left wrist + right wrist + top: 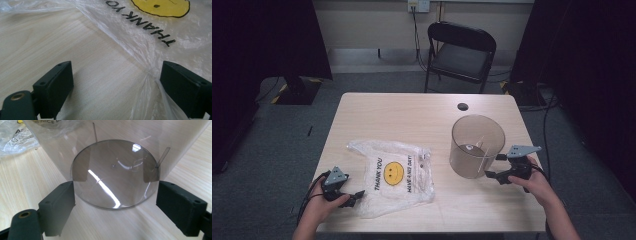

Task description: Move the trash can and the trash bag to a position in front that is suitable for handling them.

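Note:
A clear plastic bag with a yellow smiley face and "THANK YOU" print lies flat on the wooden table, left of centre. My left gripper is open at the bag's near left corner; in the left gripper view the bag's edge runs past the right jaw. A smoky transparent cylinder container stands upright on the right. My right gripper is open beside its base, and the container's round bottom sits between the jaws without touching them.
A black folding chair stands beyond the table's far edge. A small dark round hole sits near the far right of the tabletop. Cables trail over the carpet on the right, and black curtains hang on both sides.

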The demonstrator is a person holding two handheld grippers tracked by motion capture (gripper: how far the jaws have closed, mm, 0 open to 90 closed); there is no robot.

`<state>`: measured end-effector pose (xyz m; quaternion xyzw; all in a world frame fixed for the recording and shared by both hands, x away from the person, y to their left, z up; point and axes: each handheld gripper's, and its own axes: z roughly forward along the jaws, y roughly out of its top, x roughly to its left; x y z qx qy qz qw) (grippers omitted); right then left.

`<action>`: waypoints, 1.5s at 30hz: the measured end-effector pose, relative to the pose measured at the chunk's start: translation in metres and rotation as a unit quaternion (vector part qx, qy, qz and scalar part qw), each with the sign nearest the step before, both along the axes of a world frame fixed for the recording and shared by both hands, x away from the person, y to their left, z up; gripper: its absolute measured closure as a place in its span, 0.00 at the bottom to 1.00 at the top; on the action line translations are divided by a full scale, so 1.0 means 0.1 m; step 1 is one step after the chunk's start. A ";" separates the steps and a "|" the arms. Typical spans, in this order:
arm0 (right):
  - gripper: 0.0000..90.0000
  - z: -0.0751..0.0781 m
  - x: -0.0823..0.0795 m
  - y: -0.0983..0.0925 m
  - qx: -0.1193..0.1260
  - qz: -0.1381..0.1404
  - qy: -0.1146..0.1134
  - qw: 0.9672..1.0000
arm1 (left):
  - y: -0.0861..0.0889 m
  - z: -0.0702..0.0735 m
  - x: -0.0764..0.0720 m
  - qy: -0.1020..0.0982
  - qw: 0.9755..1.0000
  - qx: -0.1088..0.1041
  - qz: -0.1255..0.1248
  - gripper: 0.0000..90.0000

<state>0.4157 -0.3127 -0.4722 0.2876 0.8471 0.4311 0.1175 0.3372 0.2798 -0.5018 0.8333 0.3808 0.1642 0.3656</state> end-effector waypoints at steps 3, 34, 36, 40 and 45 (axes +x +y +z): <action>0.16 0.00 0.01 0.08 -0.004 0.005 -0.001 1.000 | 0.00 0.00 0.00 0.000 1.000 0.000 0.000 0.12; 0.17 -0.02 0.11 0.61 -0.003 0.017 -0.012 1.000 | 0.00 0.00 0.00 0.000 1.000 0.000 0.000 0.12; 0.17 -0.02 0.10 0.62 -0.005 0.018 -0.013 1.000 | 0.00 0.00 0.00 0.000 1.000 0.000 0.000 0.12; 0.17 -0.02 0.10 0.65 -0.008 0.019 -0.012 1.000 | 0.00 0.00 0.00 0.000 1.000 0.001 0.000 0.12; 0.17 -0.02 0.11 0.67 -0.007 0.014 -0.014 1.000 | 0.00 0.00 0.00 0.000 1.000 0.000 0.000 0.12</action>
